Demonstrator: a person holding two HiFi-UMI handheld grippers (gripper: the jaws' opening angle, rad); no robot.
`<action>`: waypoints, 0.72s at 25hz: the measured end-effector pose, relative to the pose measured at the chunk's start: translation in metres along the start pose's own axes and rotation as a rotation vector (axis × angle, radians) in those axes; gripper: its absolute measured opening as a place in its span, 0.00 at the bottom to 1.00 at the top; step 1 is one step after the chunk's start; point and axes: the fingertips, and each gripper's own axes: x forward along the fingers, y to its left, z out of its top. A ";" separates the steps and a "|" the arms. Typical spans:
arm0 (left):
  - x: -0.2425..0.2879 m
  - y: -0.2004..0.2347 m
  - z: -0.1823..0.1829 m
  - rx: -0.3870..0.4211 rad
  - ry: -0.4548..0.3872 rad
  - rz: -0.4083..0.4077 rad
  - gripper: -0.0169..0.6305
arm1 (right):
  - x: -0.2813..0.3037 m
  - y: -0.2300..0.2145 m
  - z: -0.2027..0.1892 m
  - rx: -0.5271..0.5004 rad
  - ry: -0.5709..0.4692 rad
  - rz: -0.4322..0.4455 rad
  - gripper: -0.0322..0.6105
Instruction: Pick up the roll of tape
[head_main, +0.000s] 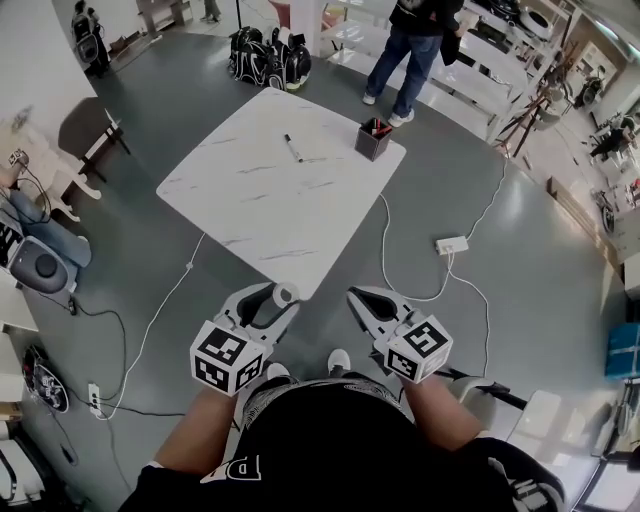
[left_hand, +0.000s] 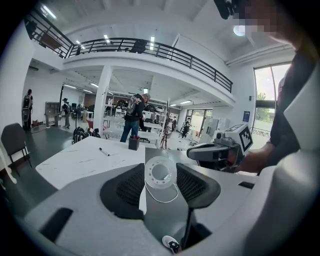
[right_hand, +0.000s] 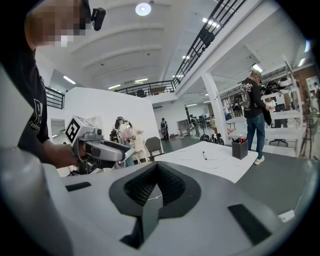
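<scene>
A roll of clear tape (left_hand: 160, 172) sits between the dark pads of my left gripper (left_hand: 161, 186), which is shut on it. In the head view the roll (head_main: 286, 295) shows at the tips of the left gripper (head_main: 278, 300), held in the air just short of the near corner of the white marble table (head_main: 250, 200). My right gripper (head_main: 360, 298) hovers beside it on the right, its jaws together and nothing between them. The right gripper view shows its pads (right_hand: 172, 187) meeting at the tip.
On the table lie a black marker (head_main: 292, 148) and a dark pen holder (head_main: 372, 139). A person (head_main: 410, 50) stands beyond its far corner. A white power strip (head_main: 451, 244) with cables lies on the grey floor to the right. Black bags (head_main: 268, 55) are behind the table.
</scene>
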 end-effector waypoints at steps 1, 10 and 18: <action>-0.001 0.001 0.000 0.002 -0.003 -0.005 0.35 | 0.001 0.002 -0.002 0.001 0.006 -0.003 0.05; -0.014 0.010 -0.004 -0.001 -0.016 -0.022 0.35 | 0.009 0.017 -0.005 0.000 0.024 -0.025 0.05; -0.020 0.014 -0.004 0.000 -0.021 -0.027 0.35 | 0.013 0.020 -0.002 0.004 0.020 -0.033 0.05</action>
